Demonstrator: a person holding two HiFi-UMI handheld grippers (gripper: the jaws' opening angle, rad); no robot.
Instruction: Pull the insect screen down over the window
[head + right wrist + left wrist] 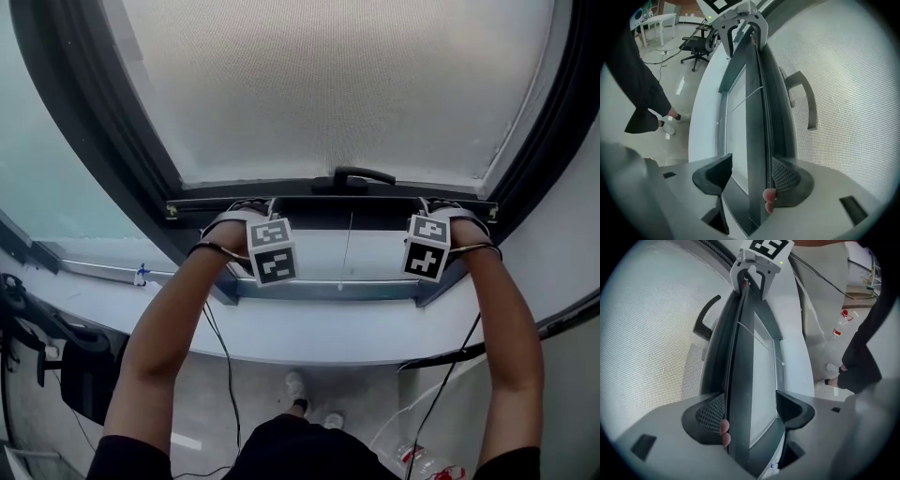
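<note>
Both jaws of the left gripper (752,411) and of the right gripper (751,178) are spread wide astride the bottom bar (740,380) of the insect screen (337,84). The bar is not clamped, and the mesh is stretched beyond them.

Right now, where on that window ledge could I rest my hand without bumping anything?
The white sill is bare across its middle. The screen's bottom bar is free between the left gripper and right gripper, save a thin cord; its ends are crowded.
</note>
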